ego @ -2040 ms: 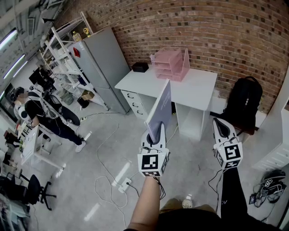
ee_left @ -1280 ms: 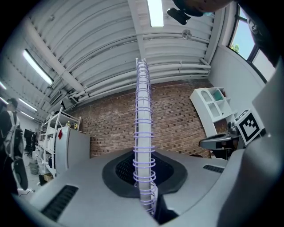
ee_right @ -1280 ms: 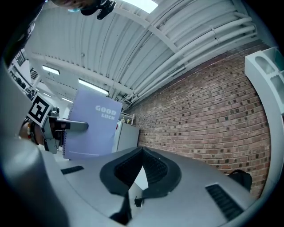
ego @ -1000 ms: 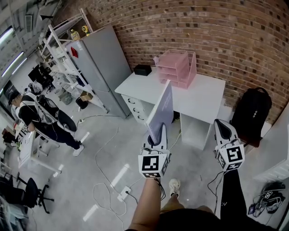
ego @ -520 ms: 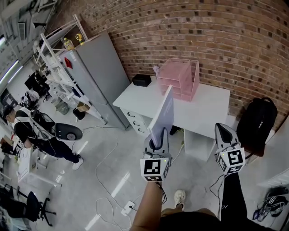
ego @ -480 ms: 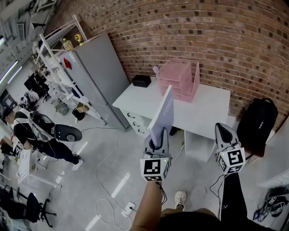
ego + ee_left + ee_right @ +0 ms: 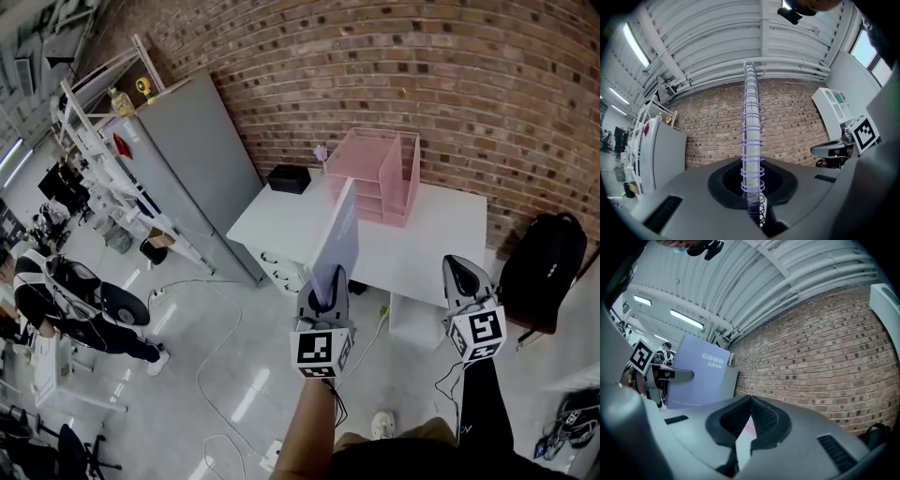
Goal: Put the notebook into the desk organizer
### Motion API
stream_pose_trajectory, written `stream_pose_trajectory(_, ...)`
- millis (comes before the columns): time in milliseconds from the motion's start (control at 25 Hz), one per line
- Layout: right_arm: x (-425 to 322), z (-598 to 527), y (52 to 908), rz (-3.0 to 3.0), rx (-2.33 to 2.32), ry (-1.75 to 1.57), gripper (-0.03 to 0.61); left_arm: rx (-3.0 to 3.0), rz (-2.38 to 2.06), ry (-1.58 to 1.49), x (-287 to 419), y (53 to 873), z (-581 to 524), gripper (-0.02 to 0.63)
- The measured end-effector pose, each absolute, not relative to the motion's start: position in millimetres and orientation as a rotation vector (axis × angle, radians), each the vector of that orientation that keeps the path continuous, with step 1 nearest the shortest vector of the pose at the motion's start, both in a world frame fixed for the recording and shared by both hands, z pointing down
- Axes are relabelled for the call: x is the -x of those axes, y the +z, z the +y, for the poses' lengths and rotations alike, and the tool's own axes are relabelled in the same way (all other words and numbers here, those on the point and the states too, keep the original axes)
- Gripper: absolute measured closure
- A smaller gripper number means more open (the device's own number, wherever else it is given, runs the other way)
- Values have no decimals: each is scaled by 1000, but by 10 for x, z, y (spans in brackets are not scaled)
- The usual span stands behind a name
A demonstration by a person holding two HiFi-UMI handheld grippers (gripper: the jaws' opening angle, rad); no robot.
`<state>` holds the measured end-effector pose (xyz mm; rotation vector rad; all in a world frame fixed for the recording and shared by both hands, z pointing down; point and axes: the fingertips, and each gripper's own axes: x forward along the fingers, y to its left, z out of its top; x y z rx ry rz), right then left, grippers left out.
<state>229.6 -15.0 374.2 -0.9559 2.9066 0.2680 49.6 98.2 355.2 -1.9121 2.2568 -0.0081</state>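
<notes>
A lavender spiral notebook point(image 7: 337, 234) stands upright on edge, with my left gripper point(image 7: 323, 292) shut on its lower end. The left gripper view shows its purple spiral spine point(image 7: 751, 140) rising straight up from between the jaws. Its cover, printed "GOOD LUCK" point(image 7: 696, 376), appears at the left of the right gripper view. The pink desk organizer point(image 7: 375, 172) stands on a white desk point(image 7: 441, 246) against the brick wall, ahead of both grippers. My right gripper point(image 7: 464, 279) is held to the right of the notebook, its tips together point(image 7: 749, 400) with nothing in them.
A small black box point(image 7: 288, 178) sits at the desk's back left corner. A tall grey cabinet point(image 7: 183, 159) and white shelves point(image 7: 103, 131) stand left of the desk. A black backpack point(image 7: 548, 267) leans at the right. A person point(image 7: 56, 300) stands far left; cables point(image 7: 211, 356) cross the floor.
The view has come closer to the desk, so the desk and pink organizer look larger and nearer. Both grippers keep the same pose, the notebook still upright in the left one.
</notes>
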Motion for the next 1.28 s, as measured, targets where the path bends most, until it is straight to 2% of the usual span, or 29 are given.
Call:
stream_pose_trajectory(800, -1459, -1127, 3662, 2853, 990, 269, 557, 1942, 2236, -41, 373, 3595, 90, 575)
stream_pose_trajectory(1280, -684, -1998, 3678, 2839, 981, 276, 557, 1959, 2240, -49, 1079, 3631, -751, 575)
